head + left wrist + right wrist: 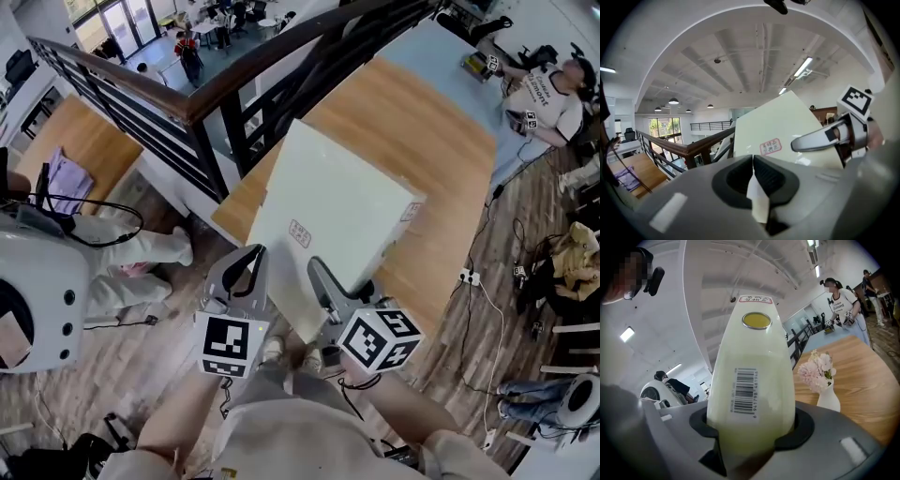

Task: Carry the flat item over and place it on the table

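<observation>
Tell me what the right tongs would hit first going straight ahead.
The flat box clamped in the right tongs fills that line. Beyond it the wooden table seems nearest, though depth is unclear.

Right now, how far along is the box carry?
Done: the box is picked up and brought to the wooden table. In hand: the left gripper pinches its thin edge and the right gripper clamps its wider side, so it hangs tilted over the table. Left: lay it flat, clear of the flower vase, and let go.
</observation>
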### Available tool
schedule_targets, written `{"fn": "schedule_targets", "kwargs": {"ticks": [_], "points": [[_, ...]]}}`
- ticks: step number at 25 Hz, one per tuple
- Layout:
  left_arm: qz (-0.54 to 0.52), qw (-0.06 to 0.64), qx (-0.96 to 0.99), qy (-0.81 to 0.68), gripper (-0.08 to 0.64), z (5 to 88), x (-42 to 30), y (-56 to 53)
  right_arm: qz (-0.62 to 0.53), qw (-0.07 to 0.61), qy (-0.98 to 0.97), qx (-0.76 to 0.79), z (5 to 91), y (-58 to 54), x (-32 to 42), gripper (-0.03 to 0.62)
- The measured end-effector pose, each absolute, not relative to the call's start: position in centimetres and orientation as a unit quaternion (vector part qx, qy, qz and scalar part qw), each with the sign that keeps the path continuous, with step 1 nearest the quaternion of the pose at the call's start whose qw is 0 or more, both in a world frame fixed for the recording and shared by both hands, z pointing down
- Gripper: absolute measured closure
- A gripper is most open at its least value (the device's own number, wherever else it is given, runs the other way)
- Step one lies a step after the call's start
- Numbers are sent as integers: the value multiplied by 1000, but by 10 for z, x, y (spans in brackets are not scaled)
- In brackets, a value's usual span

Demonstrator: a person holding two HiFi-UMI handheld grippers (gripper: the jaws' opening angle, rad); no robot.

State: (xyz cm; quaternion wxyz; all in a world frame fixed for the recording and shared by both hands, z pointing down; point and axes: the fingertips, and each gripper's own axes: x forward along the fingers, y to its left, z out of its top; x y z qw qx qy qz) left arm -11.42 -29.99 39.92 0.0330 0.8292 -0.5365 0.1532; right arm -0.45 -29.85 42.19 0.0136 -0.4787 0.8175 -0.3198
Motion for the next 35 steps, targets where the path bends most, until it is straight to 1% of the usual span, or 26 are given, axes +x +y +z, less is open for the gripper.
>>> {"fn": "schedule_targets", "kwargs": {"ticks": [9, 16, 19, 31, 35], "points": [[181, 57, 812, -552, 555, 431, -128, -327, -372, -4, 811, -452, 472, -341, -28, 301], [194, 93, 803, -555, 555, 465, -143, -354, -473, 0, 778, -414, 525, -364, -52, 301], [207, 107, 799, -555, 555, 481, -152, -358, -489, -14, 768, -414, 546, -368, -60, 301], [236, 159, 784, -551, 555, 557, -161, -383, -532, -27, 742, -407, 615, -403, -67, 301], [238, 172, 781, -552, 555, 568, -157, -380, -554, -17, 734, -393, 629, -405, -68, 298]]}}
